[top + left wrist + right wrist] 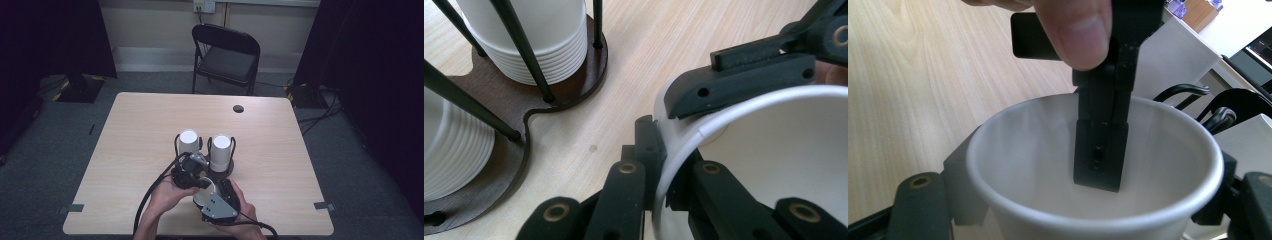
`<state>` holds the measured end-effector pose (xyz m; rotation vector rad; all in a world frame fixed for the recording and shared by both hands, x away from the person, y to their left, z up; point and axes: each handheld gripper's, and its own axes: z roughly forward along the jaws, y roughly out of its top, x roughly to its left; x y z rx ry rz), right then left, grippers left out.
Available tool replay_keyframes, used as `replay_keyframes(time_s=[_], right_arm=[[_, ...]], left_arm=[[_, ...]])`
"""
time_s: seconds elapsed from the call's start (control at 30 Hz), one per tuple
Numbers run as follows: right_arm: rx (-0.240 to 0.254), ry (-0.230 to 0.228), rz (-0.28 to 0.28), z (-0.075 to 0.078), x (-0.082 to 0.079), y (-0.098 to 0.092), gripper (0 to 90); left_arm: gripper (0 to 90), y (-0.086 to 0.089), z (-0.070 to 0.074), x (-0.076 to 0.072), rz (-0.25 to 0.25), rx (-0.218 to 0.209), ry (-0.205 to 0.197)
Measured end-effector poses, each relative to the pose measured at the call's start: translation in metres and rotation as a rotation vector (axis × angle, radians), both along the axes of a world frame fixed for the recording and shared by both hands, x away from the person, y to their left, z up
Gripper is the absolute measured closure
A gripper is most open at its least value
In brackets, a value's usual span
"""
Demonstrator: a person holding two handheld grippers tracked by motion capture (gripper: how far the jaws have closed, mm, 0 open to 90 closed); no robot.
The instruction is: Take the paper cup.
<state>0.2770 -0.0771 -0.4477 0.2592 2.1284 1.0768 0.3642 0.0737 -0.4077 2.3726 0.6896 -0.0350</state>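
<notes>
- A single white paper cup is held just above the worktop, near its 6 o'clock edge, between the two claws.
- The left claw is clenched on the cup's rim, one jaw inside the wall and one outside; in the right claw's view that jaw hangs down into the cup from 12 o'clock.
- The right claw spans the cup's body from outside, a jaw at either side touching the wall: it grasps the cup.
- At 12 o'clock from the cup, just beside it, a dark wooden holder with thin black rods carries two stacks of white cups.
- Beyond the worktop stands a black folding chair.
- No writing can be read on the cup or holder.
</notes>
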Motion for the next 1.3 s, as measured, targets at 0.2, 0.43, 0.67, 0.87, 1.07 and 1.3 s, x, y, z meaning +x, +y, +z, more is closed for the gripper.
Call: replay_keyframes(time_s=[0.2, 0.43, 0.67, 0.87, 1.07, 1.3], right_arm=[[0.029, -0.002, -0.010, 0.001, 0.001, -0.002, 23.3], [0.049, 0.004, -0.025, 0.002, 0.003, -0.004, 23.2], [0.062, 0.013, -0.057, 0.001, 0.006, -0.009, 23.2], [0.092, 0.022, -0.078, 0.003, 0.009, -0.013, 23.3], [0.106, 0.034, -0.093, 0.004, 0.012, -0.015, 23.4], [0.147, 0.060, -0.101, 0.001, 0.014, -0.019, 23.4]], left_arm=[[86.8, 0.004, 0.000, 0.000, 0.014, -0.029, -0.011], [83.0, 0.008, 0.000, -0.001, 0.038, -0.062, -0.033], [79.3, 0.012, 0.003, -0.004, 0.054, -0.108, -0.077], [79.9, 0.018, 0.004, -0.007, 0.067, -0.180, -0.107], [80.0, 0.025, 0.003, -0.010, 0.084, -0.237, -0.136], [79.2, 0.029, 0.001, -0.014, 0.108, -0.288, -0.191]])
